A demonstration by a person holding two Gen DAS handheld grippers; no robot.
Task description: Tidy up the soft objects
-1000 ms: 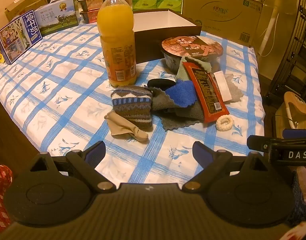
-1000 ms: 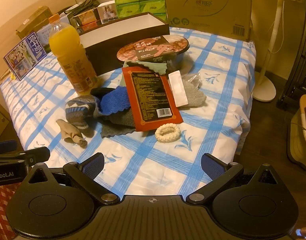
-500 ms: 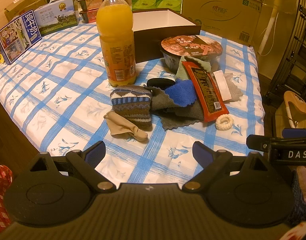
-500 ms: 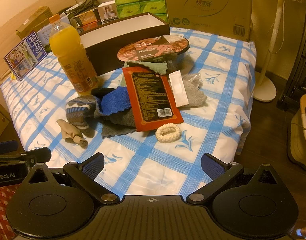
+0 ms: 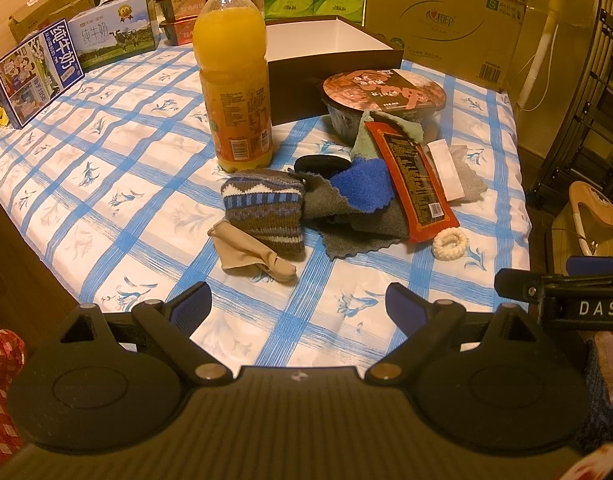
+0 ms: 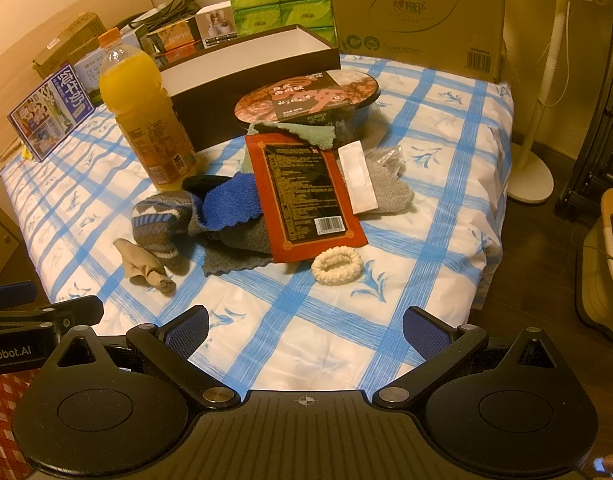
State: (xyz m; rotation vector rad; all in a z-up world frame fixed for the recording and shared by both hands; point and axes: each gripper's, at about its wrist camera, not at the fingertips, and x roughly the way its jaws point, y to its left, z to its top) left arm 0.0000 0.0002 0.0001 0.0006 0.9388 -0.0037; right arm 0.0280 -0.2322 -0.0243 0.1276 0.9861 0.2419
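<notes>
Soft things lie heaped mid-table: a patterned knit sock (image 5: pixel 264 210) (image 6: pixel 156 224), a beige stocking (image 5: pixel 250 254) (image 6: pixel 144 266), a blue fuzzy cloth (image 5: pixel 364 188) (image 6: pixel 230 202), a grey cloth (image 5: pixel 346 224) (image 6: pixel 234 246), a black item (image 5: pixel 320 165), a green cloth (image 6: pixel 302 132) and a cream scrunchie (image 5: pixel 449 243) (image 6: pixel 337 266). My left gripper (image 5: pixel 298 306) is open above the near edge, short of the stocking. Open too is my right gripper (image 6: pixel 304 330), a little short of the scrunchie. Neither holds anything.
A red snack packet (image 5: pixel 412 182) (image 6: pixel 306 196) and a white sachet (image 6: pixel 358 176) lie on the cloths. An orange juice bottle (image 5: pixel 234 80), a noodle bowl (image 5: pixel 384 98) and an open dark box (image 5: pixel 330 56) stand behind. Cartons line the back; a fan stand (image 6: pixel 534 168) is right.
Both views have shifted only slightly; the grippers stay open and the objects have not moved.
</notes>
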